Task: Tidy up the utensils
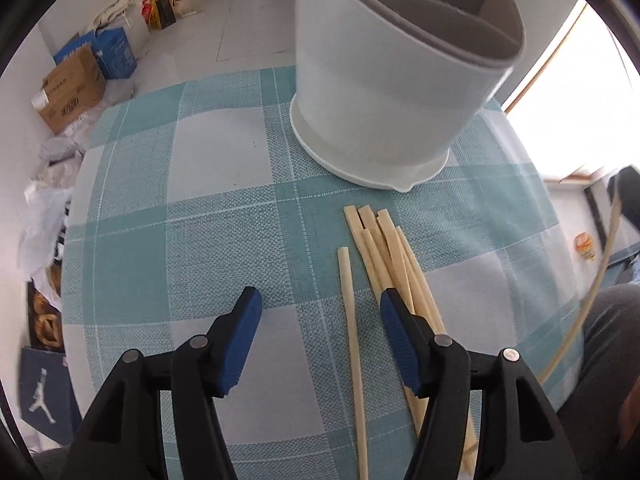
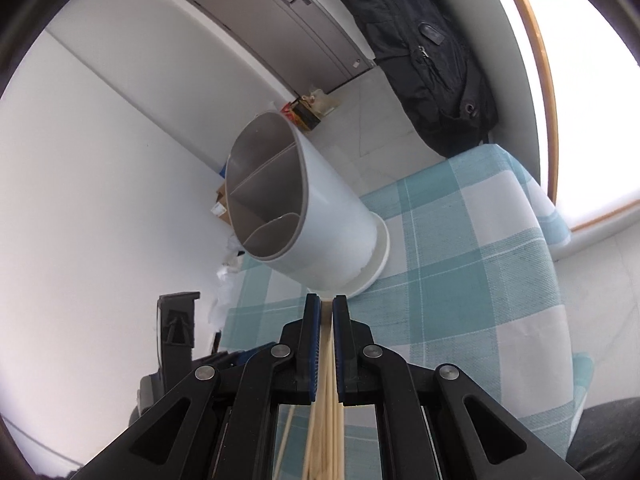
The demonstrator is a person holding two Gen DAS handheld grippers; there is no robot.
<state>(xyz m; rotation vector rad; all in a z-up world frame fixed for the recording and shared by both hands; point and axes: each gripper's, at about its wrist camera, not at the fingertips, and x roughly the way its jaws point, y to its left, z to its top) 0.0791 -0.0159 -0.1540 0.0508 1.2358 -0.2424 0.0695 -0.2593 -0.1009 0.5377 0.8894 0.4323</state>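
A white utensil holder (image 1: 384, 92) with grey divided compartments stands on the checked tablecloth (image 1: 180, 200). Several wooden chopsticks (image 1: 380, 256) lie on the cloth just in front of it. My left gripper (image 1: 320, 304) is open and empty, low over the cloth, its right finger (image 1: 400, 336) over the chopstick bundle and one chopstick between the fingers. My right gripper (image 2: 326, 312) is shut on a bundle of chopsticks (image 2: 326, 420), held tilted near the holder (image 2: 304, 208), whose open compartments face it. One held chopstick (image 1: 592, 292) shows at the right of the left wrist view.
The table edge curves off on the left and far side. Cardboard boxes (image 1: 76, 88) and plastic bags (image 1: 44, 208) sit on the floor to the left. A black backpack (image 2: 432, 48) hangs beyond the table by a bright window (image 2: 592, 80).
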